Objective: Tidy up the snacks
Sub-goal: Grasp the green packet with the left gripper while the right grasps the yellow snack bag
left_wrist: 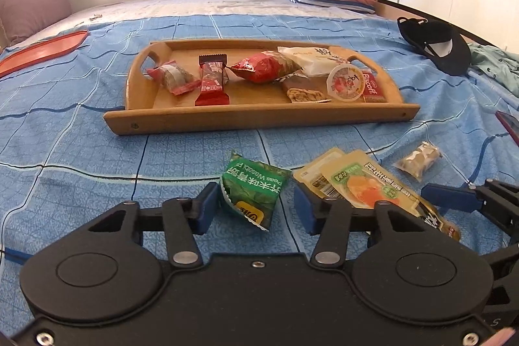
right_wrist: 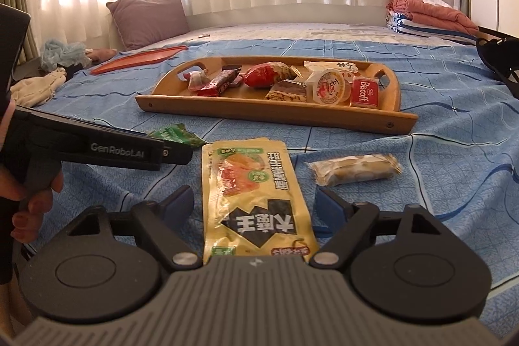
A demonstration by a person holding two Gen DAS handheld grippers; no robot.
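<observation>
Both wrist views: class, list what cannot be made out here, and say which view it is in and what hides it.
- Yellow pouch, right wrist view: its near end is hidden by the gripper body.
- Second pouch, left wrist view: mostly covered by the yellow pouch on top.
- Black cap, right wrist view: cut off by the right edge.
- Green packet, right wrist view: largely hidden behind the left gripper.
- Small print on the tray snacks: too small to read.

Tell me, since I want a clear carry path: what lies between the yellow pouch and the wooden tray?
Nothing: only bare blue bedspread separates the yellow pouch from the tray, clearest in the right wrist view.
</observation>
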